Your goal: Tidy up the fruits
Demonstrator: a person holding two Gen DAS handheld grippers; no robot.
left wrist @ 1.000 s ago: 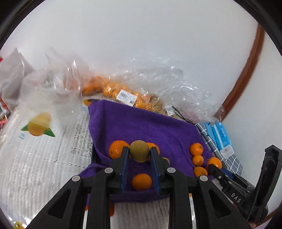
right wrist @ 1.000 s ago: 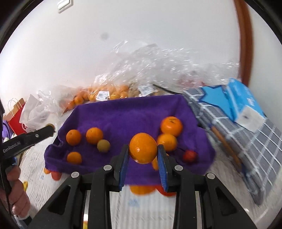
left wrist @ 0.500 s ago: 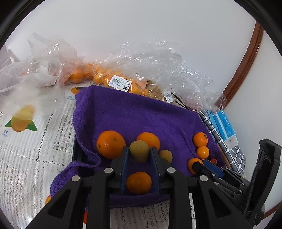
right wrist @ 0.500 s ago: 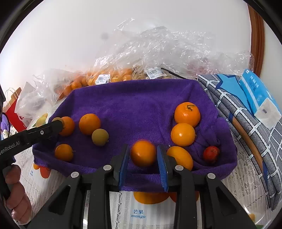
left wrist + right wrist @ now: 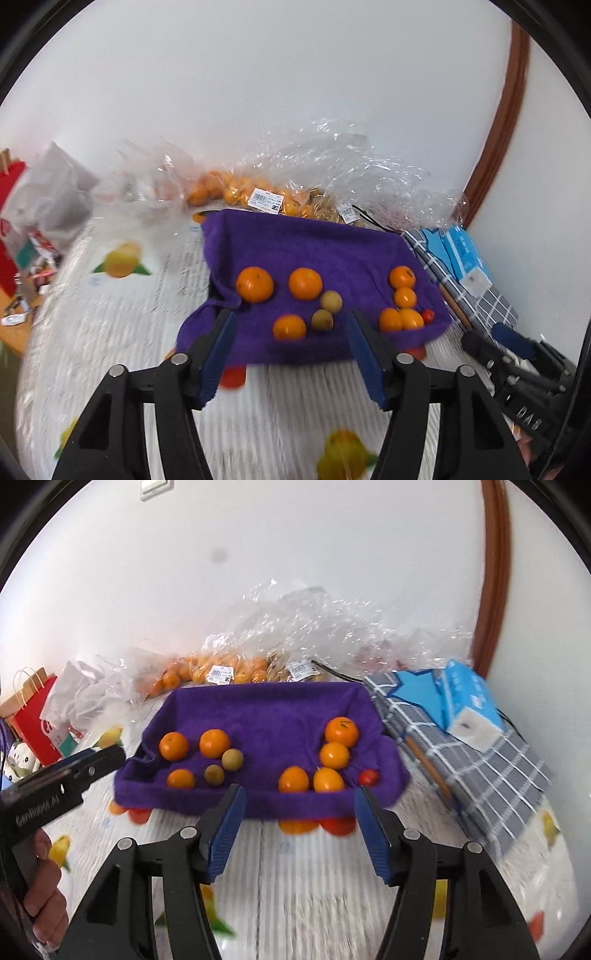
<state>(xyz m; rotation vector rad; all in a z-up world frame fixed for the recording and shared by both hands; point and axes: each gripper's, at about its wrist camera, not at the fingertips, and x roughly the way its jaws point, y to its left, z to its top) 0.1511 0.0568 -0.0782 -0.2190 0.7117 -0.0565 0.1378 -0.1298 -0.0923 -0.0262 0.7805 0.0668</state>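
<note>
A tray lined with a purple towel (image 5: 332, 251) (image 5: 266, 709) holds fruit in two groups. On its left lie three oranges (image 5: 173, 746) and two small brownish-green fruits (image 5: 214, 774) (image 5: 322, 319). On its right lie several oranges (image 5: 341, 732) (image 5: 402, 277) and a small red fruit (image 5: 368, 776). My left gripper (image 5: 290, 339) is open and empty, pulled back in front of the tray. My right gripper (image 5: 299, 814) is open and empty, also in front of the tray. The left gripper shows at the left of the right wrist view (image 5: 88, 764).
Clear plastic bags of oranges (image 5: 221, 668) lie behind the tray against the wall. A checked cloth (image 5: 480, 753) with a blue tissue pack (image 5: 469, 701) lies on the right. A red paper bag (image 5: 33, 720) stands at the left. The table has a fruit-print cover (image 5: 118, 262).
Both grippers have opened and drawn back. The left one let go of a brownish-green fruit and the right one let go of an orange; both fruits now lie in the tray.
</note>
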